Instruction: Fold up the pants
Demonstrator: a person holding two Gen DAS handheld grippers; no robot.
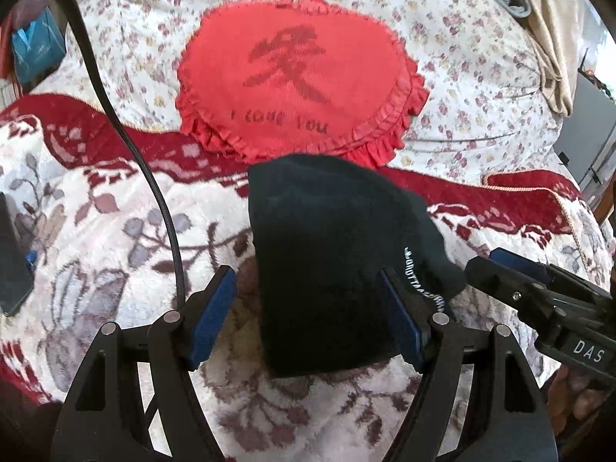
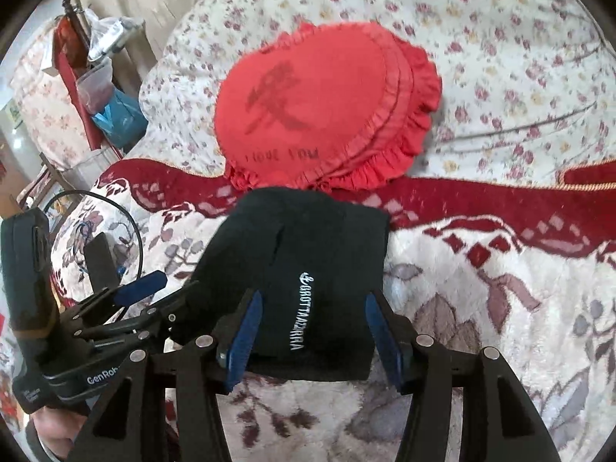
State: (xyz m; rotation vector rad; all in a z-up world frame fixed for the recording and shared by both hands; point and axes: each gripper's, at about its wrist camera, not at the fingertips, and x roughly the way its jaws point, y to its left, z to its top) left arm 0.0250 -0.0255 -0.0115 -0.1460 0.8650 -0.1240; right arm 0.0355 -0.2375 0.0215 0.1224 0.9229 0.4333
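Black pants, folded into a compact bundle with white lettering along one edge, lie on a plush cream blanket patterned with flowers and a red border, spread over a bed. The left hand-held gripper hovers above the near end of the bundle with its blue-padded jaws spread wide, neither pad appearing to press the cloth. The right hand-held gripper straddles the same bundle with its jaws parted more narrowly; from this angle its pads seem just clear of the fabric. Just beyond the pants rests a red heart-shaped cushion with a frilled edge, against a floral quilt.
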